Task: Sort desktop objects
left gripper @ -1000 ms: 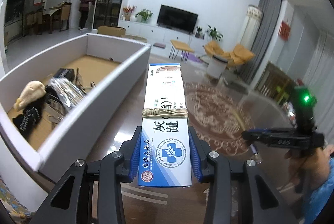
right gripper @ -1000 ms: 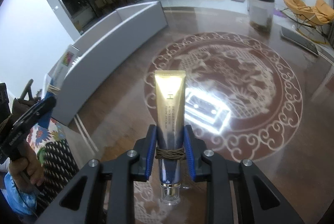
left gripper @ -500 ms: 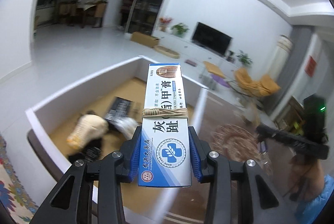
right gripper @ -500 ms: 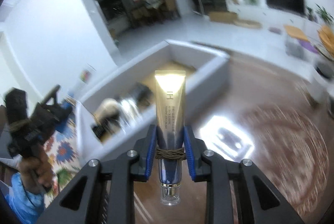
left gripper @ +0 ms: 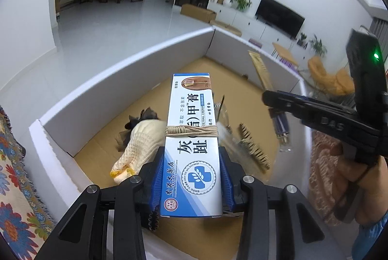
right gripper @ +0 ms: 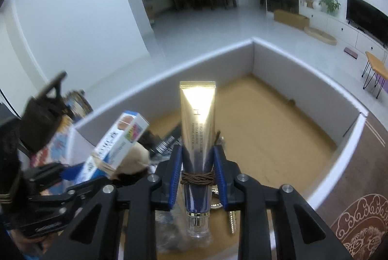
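Observation:
My left gripper (left gripper: 191, 184) is shut on a blue and white ointment box (left gripper: 192, 138) with a tan cord wound round it. It hangs over the near end of a white-walled cardboard box (left gripper: 121, 70). My right gripper (right gripper: 197, 175) is shut on a gold cream tube (right gripper: 197, 119) tied with brown cord, cap toward me, above the same cardboard box (right gripper: 303, 66). In the right wrist view the ointment box (right gripper: 116, 143) shows at the left, with the left gripper below it. The gold tube (left gripper: 260, 70) juts up at the right of the left wrist view.
A cream knitted glove (left gripper: 143, 143), a striped comb (left gripper: 254, 150), black packets (right gripper: 167, 141) and clear wrapping lie in the box's near end; its far end shows bare brown floor (right gripper: 278, 126). A flowered blanket (left gripper: 14, 187) is at the left, a patterned tabletop (right gripper: 359, 223) at the right.
Both grippers have swung left from over the patterned tabletop to above the white-walled box, each keeping its load. They now hang close beside each other.

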Demonstrator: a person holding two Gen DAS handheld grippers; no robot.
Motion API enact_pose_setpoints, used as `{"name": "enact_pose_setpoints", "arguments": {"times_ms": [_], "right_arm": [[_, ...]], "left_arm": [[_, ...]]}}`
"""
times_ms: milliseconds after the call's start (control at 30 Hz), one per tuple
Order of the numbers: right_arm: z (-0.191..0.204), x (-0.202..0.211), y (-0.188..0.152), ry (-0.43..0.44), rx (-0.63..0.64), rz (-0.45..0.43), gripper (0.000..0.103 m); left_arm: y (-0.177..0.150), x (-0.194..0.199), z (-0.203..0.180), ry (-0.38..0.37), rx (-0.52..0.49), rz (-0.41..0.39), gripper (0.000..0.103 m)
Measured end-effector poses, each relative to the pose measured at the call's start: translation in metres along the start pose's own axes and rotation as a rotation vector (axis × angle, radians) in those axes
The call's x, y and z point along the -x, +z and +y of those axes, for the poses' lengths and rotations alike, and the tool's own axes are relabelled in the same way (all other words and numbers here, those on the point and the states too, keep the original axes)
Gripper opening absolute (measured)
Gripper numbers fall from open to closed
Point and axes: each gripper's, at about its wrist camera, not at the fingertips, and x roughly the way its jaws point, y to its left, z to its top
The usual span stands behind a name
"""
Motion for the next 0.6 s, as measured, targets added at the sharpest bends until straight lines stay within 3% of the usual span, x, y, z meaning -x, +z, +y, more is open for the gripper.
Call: {"name": "enact_pose_setpoints", "arguments": {"times_ms": [100, 133, 167, 233, 300, 367, 467, 600], "right_arm": [[-0.006, -0.023, 0.001, -0.048, -0.013, 0.059, 0.028], [-0.009, -0.026, 0.000, -0.055, -0.013, 0.073, 0.034], [-0.012, -0.028, 0.001, -0.047, -0.013, 0.081, 0.052], [-0.016, -0.021, 0.001, -0.045, -0.015, 0.050, 0.076], [-0.022, -0.009, 0.001, -0.040, -0.022, 0.025, 0.079], [-0.028, 0.009, -0.003, -0.032, -0.034, 0.013, 0.081], [-0.027, 0.035, -0.010, -0.041, -0.006, -0.007, 0.089], [-0.013, 0.070, -0.021, -0.070, 0.085, -0.022, 0.093]], "left_arm": [[0.000, -0.009, 0.001, 0.001, -0.002, 0.032, 0.041], [0.000, -0.012, 0.001, 0.011, 0.001, 0.046, 0.042], [0.000, -0.013, 0.001, 0.023, 0.007, 0.050, 0.043], [-0.001, -0.013, -0.001, 0.046, 0.029, 0.053, 0.057], [0.000, -0.010, 0.000, 0.062, 0.048, 0.035, 0.075], [-0.004, -0.001, -0.004, 0.092, 0.067, 0.001, 0.079], [-0.008, 0.013, -0.014, 0.138, 0.092, -0.027, 0.082], [-0.013, 0.036, -0.026, 0.161, 0.073, -0.069, 0.082]]}}
